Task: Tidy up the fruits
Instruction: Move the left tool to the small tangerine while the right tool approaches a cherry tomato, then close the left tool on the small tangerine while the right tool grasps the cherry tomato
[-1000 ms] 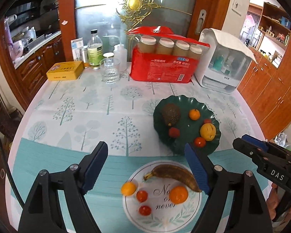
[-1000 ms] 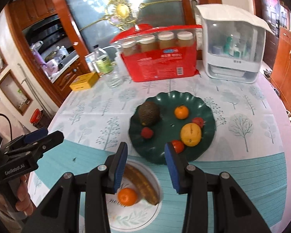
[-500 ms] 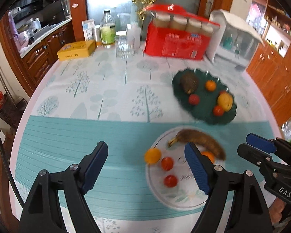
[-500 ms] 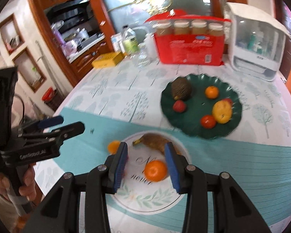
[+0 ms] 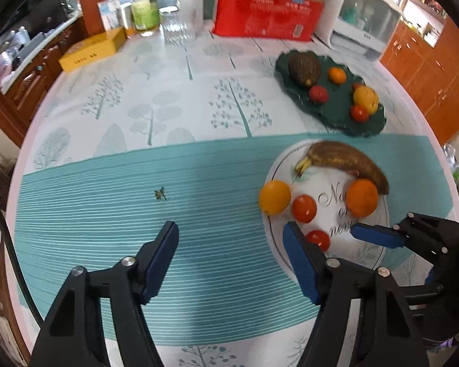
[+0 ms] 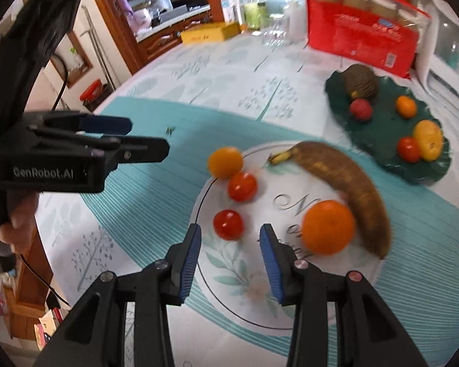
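Closer now to white plate (image 6: 205,263) than second ago; views dropped and swung from green plate (image 6: 391,140) toward near fruit. Likely lining up pick of lower tomato (image 6: 228,224), just ahead of right gripper (image 6: 230,255), open, empty. Left gripper (image 5: 231,258) wide open, empty, over teal cloth left of plate.

White plate: one banana (image 6: 339,177), one orange (image 6: 328,227), two tomatoes; yellow citrus (image 6: 225,162) at rim.

Green plate: six, one half hidden.

Two plates (image 6: 391,128) (image 6: 229,290), one banana (image 6: 342,177), four tomatoes (image 6: 228,224), four oranges (image 6: 328,227), one avocado (image 6: 360,83).
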